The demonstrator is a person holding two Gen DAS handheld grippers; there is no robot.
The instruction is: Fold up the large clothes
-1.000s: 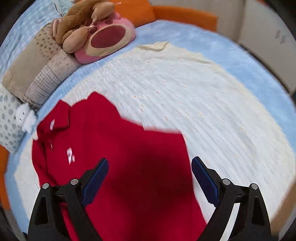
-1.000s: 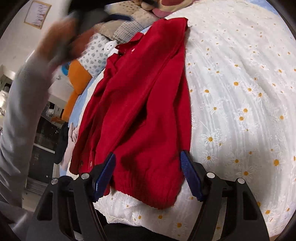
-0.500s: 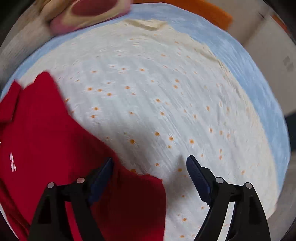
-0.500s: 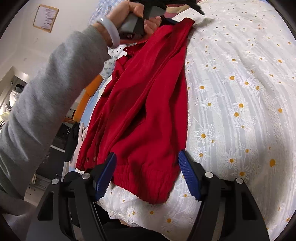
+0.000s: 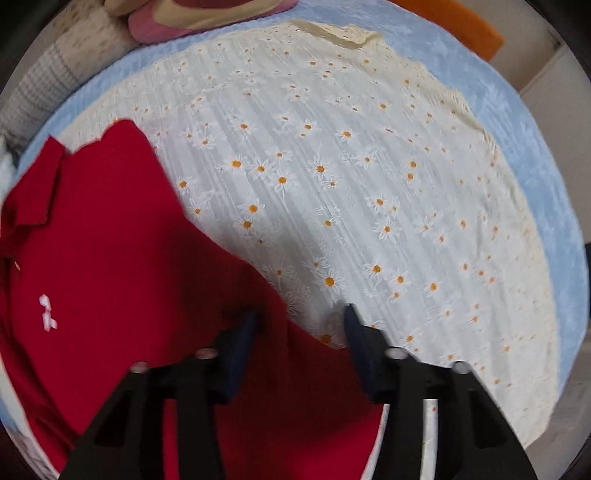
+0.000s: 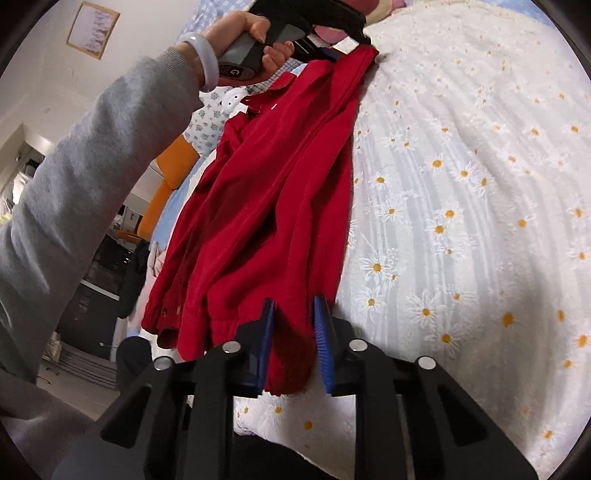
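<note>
Left wrist view looked steeply down, close above the red shirt [image 5: 122,280] and daisy-print bedspread [image 5: 369,192]. Right wrist view looked slantwise along the shirt [image 6: 266,206] from its hem end, low and near, toward the left hand [image 6: 255,33] at the far end. Shared: shirt and bedspread [image 6: 480,221].

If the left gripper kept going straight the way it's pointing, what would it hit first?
Most likely the red shirt: the left gripper points down at its edge, jaws closing with red fabric between them. Just beyond lies the daisy-print bedspread. Depth is hard to judge.
</note>
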